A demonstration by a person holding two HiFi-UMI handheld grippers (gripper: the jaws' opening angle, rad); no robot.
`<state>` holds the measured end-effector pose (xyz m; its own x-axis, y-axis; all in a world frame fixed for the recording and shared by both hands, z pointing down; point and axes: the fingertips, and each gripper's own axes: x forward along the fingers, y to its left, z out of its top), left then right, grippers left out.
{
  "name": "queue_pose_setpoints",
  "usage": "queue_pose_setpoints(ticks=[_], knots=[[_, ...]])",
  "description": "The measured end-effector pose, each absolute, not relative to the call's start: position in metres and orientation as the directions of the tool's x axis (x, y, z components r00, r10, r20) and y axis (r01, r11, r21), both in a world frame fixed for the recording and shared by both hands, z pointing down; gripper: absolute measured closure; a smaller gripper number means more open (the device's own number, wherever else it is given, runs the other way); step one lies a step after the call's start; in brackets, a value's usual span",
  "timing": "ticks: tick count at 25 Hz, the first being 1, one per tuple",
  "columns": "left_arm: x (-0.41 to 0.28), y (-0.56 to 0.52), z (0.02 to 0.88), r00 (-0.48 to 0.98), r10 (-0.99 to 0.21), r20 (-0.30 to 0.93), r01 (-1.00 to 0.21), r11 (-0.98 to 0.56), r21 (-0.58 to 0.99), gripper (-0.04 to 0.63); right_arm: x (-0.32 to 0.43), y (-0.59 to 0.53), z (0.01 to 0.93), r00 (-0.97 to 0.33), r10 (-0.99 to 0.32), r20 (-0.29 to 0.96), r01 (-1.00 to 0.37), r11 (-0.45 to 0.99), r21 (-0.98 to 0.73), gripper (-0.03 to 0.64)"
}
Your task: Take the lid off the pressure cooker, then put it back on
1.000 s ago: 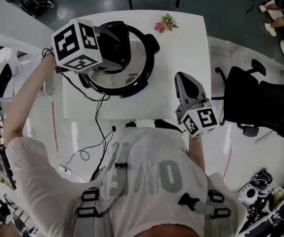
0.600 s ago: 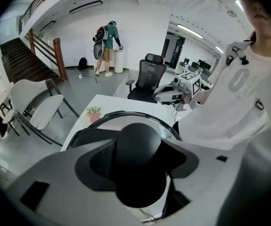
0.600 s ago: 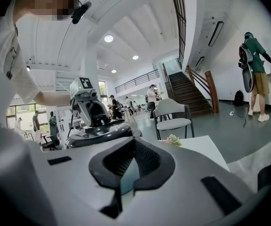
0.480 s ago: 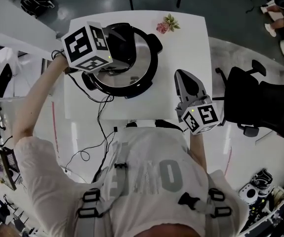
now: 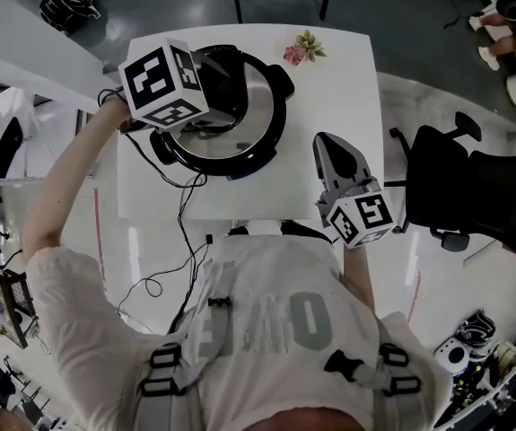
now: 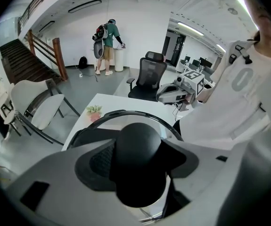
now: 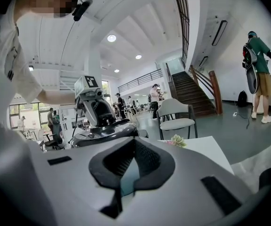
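Jaws of the left gripper (image 6: 140, 160) are clamped on the black knob (image 6: 140, 140), pads pressing both its sides. The right gripper (image 7: 130, 166) has its jaws together with nothing in them and hovers at the table's 4 o'clock edge, pointing toward 12.

White table (image 5: 338, 88) is mostly bare. Cooker (image 5: 271, 142) stands at the table's 10 o'clock, and its cable (image 5: 181, 214) trails off the 7 o'clock edge. Lid (image 5: 249, 106) looks to be on the cooker, with the black rim ring around the steel. Cannot tell if it is locked or just resting. The knob is dead centre of the lid. Small plant (image 5: 302, 45) is at the table's 12 o'clock, near the cooker but apart from it.

Handling, as a judgement: the steel lid is probably heavy, stiff and smooth-faced. The centre knob is the one sensible hold. It is rounded, so it may slip or spin in the pads, and a lid hung from one point can tilt. A twist is likely needed to free or seat it, and the rim must line up all round. The free gripper could steady the body near 3 o'clock.
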<state>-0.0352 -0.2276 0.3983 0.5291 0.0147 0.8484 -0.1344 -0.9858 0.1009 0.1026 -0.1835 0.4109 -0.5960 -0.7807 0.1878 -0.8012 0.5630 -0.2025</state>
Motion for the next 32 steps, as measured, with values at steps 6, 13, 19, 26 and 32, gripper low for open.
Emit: queue_pose_setpoints(ticks=[6,13,19,26,32], knots=[[-0.034,-0.229,0.399,0.521,-0.002,0.853,-0.162,-0.982,0.096,0.310,0.104,-0.185,0.412,-0.601,-0.777,0.188,-0.798,0.568,-0.203,0.612],[-0.045,-0.247,0.400,0.421,-0.212,0.882,-0.616,-0.781,0.106,0.307,0.102,-0.182,0.423,-0.610,-0.757,0.235,-0.792,0.571,-0.215,0.612],[-0.046,-0.243,0.398,0.416,-0.270,0.869,-0.680,-0.727,0.099,0.308,0.099,-0.174,0.422,-0.644,-0.726,0.241,-0.765,0.607,-0.217,0.612],[-0.047,-0.243,0.397,0.421,-0.266,0.867,-0.673,-0.733,0.101,0.307,0.107,-0.173,0.415,-0.644,-0.731,0.226,-0.765,0.610,-0.207,0.612],[-0.046,-0.245,0.395,0.444,-0.332,0.832,-0.710,-0.697,0.101,0.288,0.110,-0.172,0.414,-0.637,-0.738,0.222,-0.770,0.605,-0.200,0.612]])
